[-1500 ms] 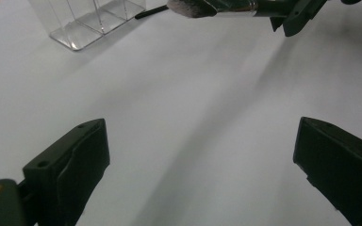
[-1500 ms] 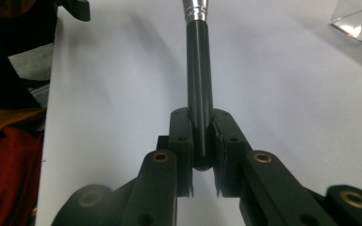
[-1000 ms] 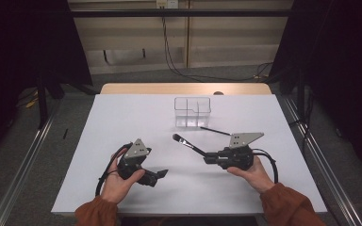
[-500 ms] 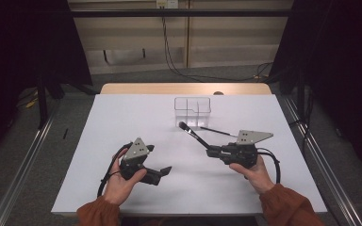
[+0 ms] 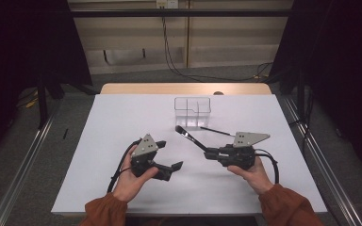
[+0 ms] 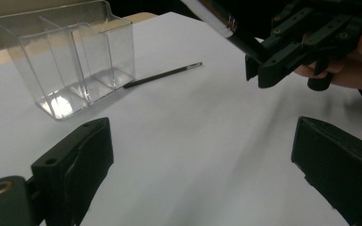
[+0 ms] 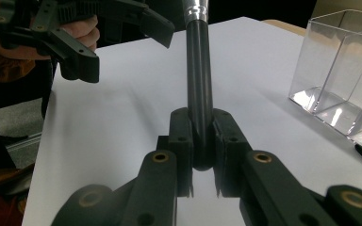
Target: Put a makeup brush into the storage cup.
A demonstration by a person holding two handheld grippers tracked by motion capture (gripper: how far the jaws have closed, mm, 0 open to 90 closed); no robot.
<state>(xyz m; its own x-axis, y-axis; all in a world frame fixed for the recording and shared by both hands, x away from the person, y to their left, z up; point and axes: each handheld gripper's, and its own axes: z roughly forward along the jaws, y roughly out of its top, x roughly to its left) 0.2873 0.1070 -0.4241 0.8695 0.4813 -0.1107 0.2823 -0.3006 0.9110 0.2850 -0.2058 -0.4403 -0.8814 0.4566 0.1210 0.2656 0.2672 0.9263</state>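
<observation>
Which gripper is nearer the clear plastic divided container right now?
Right. The right gripper, clamping a black brush handle, sits just below the clear plastic divided container; the left gripper sits farther back and leftward, jaws open.

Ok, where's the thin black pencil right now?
In the high view the thin black pencil lies flat on the white table, just in front of the clear organizer, right of centre.

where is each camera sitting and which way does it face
High view: above the person's side, looking forward and down on the white table; both hands and orange sleeves show.
Left gripper view: on the left gripper, facing the clear divided box; its open jaws show.
Right gripper view: on the right gripper, looking along the held black brush handle.
All share the box.
</observation>
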